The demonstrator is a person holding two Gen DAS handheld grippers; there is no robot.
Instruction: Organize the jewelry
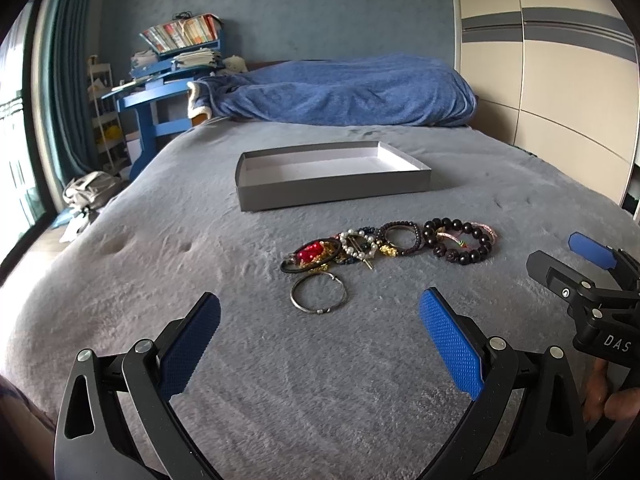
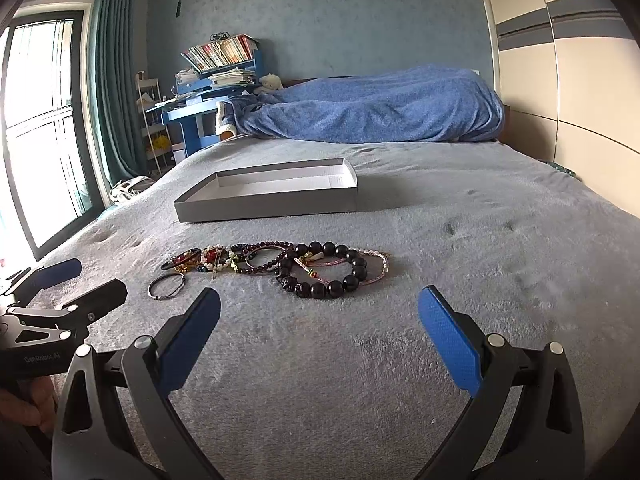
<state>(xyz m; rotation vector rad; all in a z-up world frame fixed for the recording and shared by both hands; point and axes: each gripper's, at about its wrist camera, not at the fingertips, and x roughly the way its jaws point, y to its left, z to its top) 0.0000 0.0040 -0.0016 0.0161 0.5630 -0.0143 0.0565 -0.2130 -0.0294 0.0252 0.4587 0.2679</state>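
A row of bracelets lies on the grey bedspread: a silver bangle (image 1: 318, 297), a black ring with red beads (image 1: 311, 255), a pearl bracelet (image 1: 357, 242), a dark thin beaded bracelet (image 1: 401, 237) and a large black beaded bracelet (image 1: 460, 242). Behind them stands an empty grey box (image 1: 332, 190). My left gripper (image 1: 320, 320) is open and empty just in front of the bangle. My right gripper (image 2: 320, 318) is open and empty in front of the black beaded bracelet (image 2: 326, 276). The box (image 2: 272, 202) and bangle (image 2: 167, 286) also show in the right wrist view.
A rumpled blue blanket (image 1: 344, 96) lies at the bed's head. A blue desk with books (image 1: 168, 76) and a grey bag (image 1: 90, 192) stand left of the bed. Wardrobe doors (image 1: 560, 80) line the right. The right gripper's body (image 1: 592, 300) shows at the left view's right edge.
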